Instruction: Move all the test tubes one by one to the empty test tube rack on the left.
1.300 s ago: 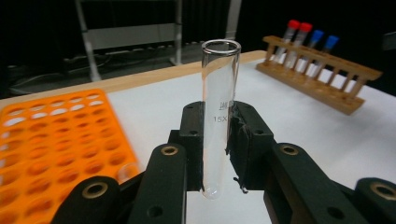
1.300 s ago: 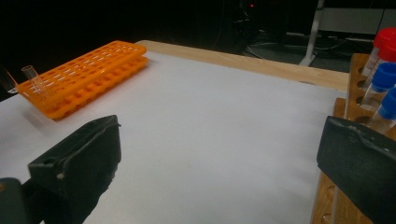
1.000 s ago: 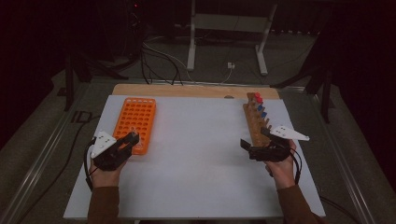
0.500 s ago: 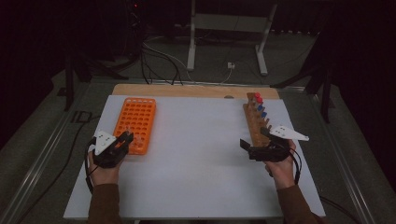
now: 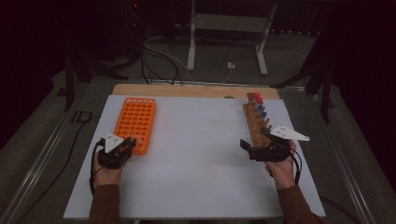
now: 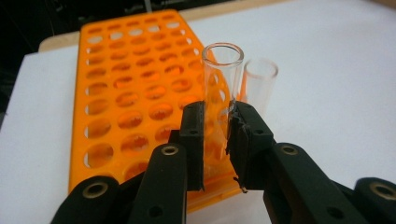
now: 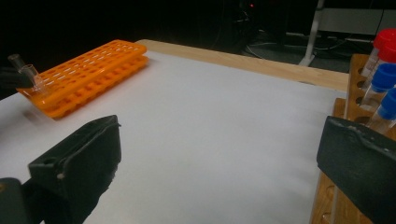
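**Inspector:** Start with the item in hand.

**Assessor:** A clear glass tube (image 6: pixel 222 88), open end up and roughly upright, is clamped at mid-height between the jaws of the left gripper (image 6: pixel 219 140). It sits at the near right corner of the orange rack (image 6: pixel 135 107); whether its base is seated in a hole or just above one, I cannot tell. A second clear tube (image 6: pixel 259 84) stands just beside it, on the far side.

**Inspector:** Why gripped there?

**Assessor:** In my judgement, a mid-height hold keeps the rim free and the tube vertical, which suits lowering it into, or lifting it from, a rack hole.

**Inspector:** Where is the rack?

**Assessor:** Toward the left edge of the white worktop (image 5: pixel 196 154), lying lengthwise from the far edge toward the near one. Its other holes look empty.

**Inspector:** The other hand?

**Assessor:** The right gripper (image 5: pixel 259 148) rests near the right edge, jaws wide apart and holding nothing, just beside the near end of the wooden rack (image 5: pixel 256 122). That rack carries red-capped and blue-capped tubes (image 7: pixel 384 70). It appears parked, well apart from the work.
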